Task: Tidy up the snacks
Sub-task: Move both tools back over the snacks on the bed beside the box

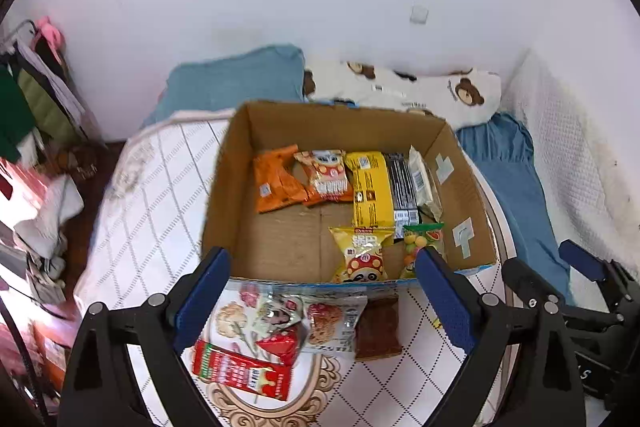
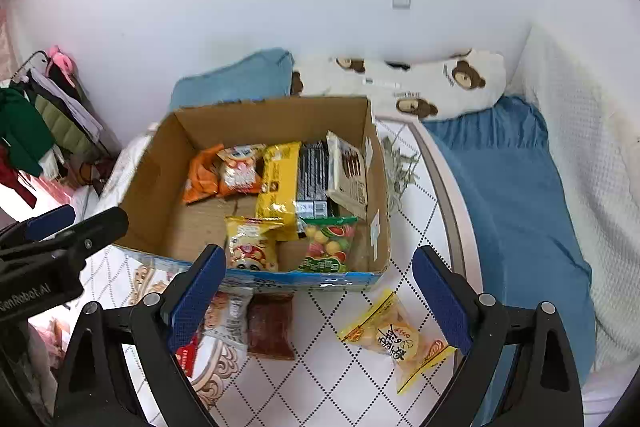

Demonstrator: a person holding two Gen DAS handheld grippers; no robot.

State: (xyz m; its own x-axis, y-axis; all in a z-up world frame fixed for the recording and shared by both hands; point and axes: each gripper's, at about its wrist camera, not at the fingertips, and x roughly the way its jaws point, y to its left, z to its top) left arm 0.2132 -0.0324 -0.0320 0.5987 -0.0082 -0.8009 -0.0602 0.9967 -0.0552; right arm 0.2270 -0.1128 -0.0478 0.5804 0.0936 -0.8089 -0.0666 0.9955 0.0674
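An open cardboard box (image 1: 224,187) (image 2: 160,163) stands on the bed and holds several snack packets: orange (image 1: 276,183), yellow (image 1: 368,187), black, white, a mushroom bag (image 1: 360,255) and fruit candy (image 2: 328,243). In front of the box lie loose snacks: a red packet (image 1: 244,373), a cookie packet (image 1: 332,323), a brown bar (image 1: 378,331) (image 2: 270,327) and a yellow packet (image 2: 394,341). My left gripper (image 1: 320,295) is open and empty above the loose snacks. My right gripper (image 2: 318,291) is open and empty, near the yellow packet.
The box sits on a white diamond-patterned quilt (image 2: 340,387). A blue sheet (image 2: 512,195) lies to the right, with a blue pillow (image 1: 236,83) and a bear pillow (image 1: 440,91) against the wall behind. Clothes on a rack (image 1: 36,99) stand at the left.
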